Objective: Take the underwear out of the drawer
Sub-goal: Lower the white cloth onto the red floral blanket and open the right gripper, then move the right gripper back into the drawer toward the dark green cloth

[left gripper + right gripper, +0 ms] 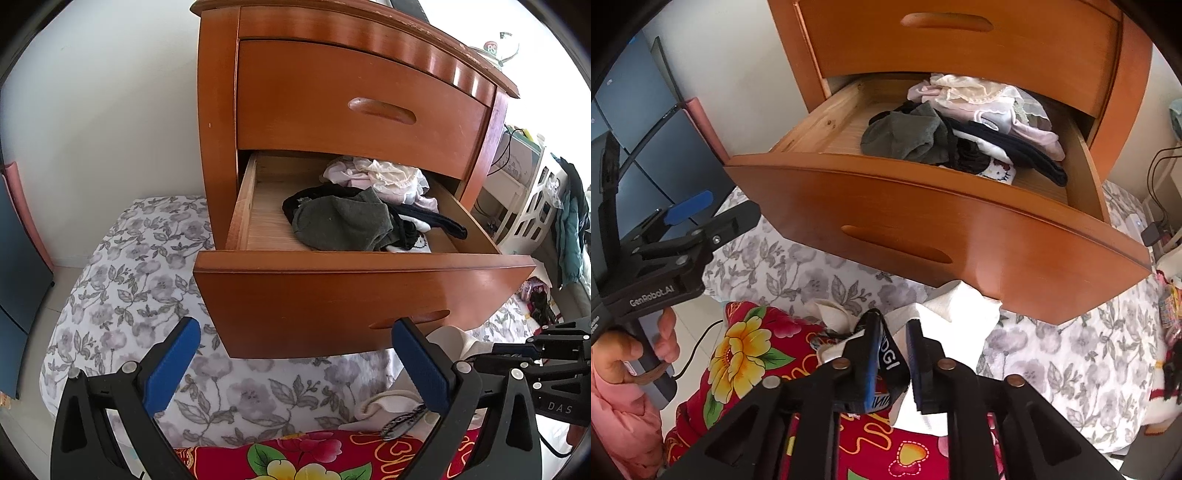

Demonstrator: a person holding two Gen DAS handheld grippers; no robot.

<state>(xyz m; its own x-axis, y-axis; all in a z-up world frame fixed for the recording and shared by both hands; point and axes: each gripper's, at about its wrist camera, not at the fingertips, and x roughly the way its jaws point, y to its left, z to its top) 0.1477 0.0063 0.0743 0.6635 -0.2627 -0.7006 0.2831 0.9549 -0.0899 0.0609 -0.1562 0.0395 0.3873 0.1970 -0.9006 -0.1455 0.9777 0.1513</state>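
The lower drawer (362, 295) of the wooden nightstand stands pulled out. Inside lie a grey garment (343, 221), dark pieces and pale lacy underwear (384, 177); the right wrist view shows the same grey garment (905, 136) and pale pile (990, 99). Below the drawer front, white underwear (956, 314) with a black lettered waistband (892, 365) rests on a red flowered cloth (753, 343). My right gripper (893, 332) is open a little, with the waistband hanging loose between its blue pads. My left gripper (297, 325) is wide open and holds nothing, in front of the drawer.
A bed cover with a grey flower print (140, 280) spreads under and around the nightstand. The upper drawer (354, 107) is shut. A hand (639, 350) in a pink sleeve holds the left gripper's handle. White furniture and hanging clothes (569, 221) stand to the right.
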